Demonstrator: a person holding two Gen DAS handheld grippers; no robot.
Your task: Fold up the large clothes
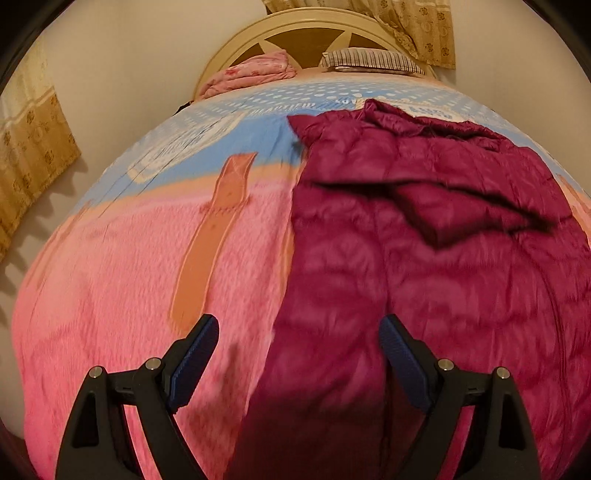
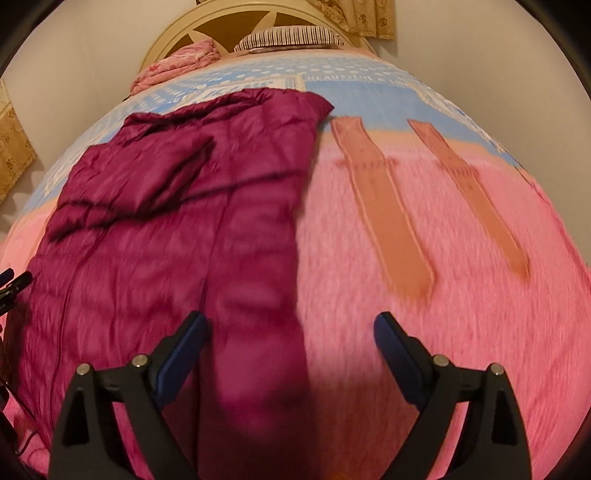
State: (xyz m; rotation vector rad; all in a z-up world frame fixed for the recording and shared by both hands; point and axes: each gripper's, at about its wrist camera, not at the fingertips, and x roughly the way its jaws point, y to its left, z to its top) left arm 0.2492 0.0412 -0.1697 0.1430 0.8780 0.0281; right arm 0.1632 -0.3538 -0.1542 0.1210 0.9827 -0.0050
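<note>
A large magenta quilted jacket point(image 1: 424, 240) lies spread flat on the bed, with a sleeve point(image 1: 461, 206) folded across its upper part. My left gripper point(image 1: 299, 332) is open and empty, above the jacket's near left edge. My right gripper point(image 2: 291, 328) is open and empty, above the jacket's point(image 2: 177, 229) near right edge. The tip of the left gripper point(image 2: 13, 282) shows at the left rim of the right wrist view.
The bed carries a pink and blue fleece blanket point(image 1: 129, 277) with orange stripes point(image 2: 391, 221). At the headboard point(image 1: 306, 26) lie a folded pink cloth point(image 1: 255, 72) and a striped pillow point(image 1: 373, 59). Patterned curtains point(image 1: 33, 158) hang on the left and behind the bed.
</note>
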